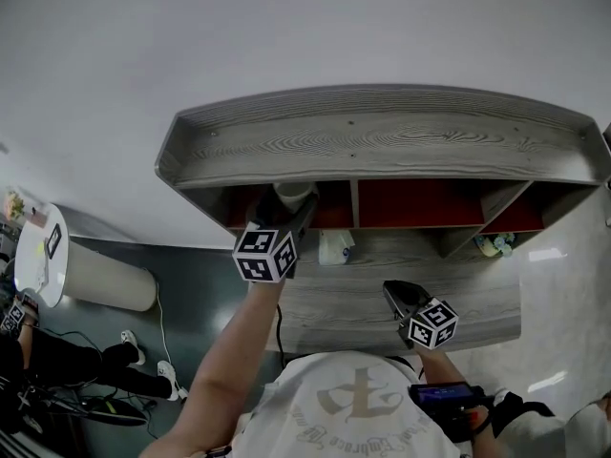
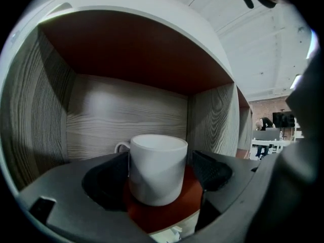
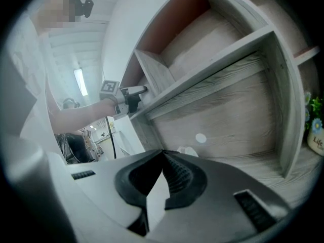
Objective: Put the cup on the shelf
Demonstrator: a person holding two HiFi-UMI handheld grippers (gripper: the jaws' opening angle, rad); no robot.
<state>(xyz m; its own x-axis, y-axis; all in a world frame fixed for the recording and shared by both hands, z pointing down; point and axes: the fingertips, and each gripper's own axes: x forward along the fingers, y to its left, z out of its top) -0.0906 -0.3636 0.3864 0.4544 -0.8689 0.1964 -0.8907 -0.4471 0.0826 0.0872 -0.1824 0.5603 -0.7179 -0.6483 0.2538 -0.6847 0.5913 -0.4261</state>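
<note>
The white cup [image 2: 157, 168] stands upright on the red floor [image 2: 167, 214] of the shelf's left compartment, its handle toward the back left. My left gripper [image 2: 159, 180] is open around it: the left pad [image 2: 109, 178] lies against the cup's side, and a thin gap shows before the right pad [image 2: 210, 170]. In the head view the cup [image 1: 292, 196] sits just under the grey wooden shelf top [image 1: 382, 141], with the left gripper [image 1: 285, 208] reaching in. My right gripper [image 1: 391, 291] hovers low over the lower board, shut and empty; its jaws meet in the right gripper view [image 3: 163, 153].
A crumpled white object [image 1: 336, 248] lies on the lower board [image 1: 477, 303] beside the left gripper. A small flower pot [image 1: 495, 244] stands at the right end. Upright dividers [image 1: 354, 203] split the red compartments. A white round stand [image 1: 38, 256] and cables are on the floor at left.
</note>
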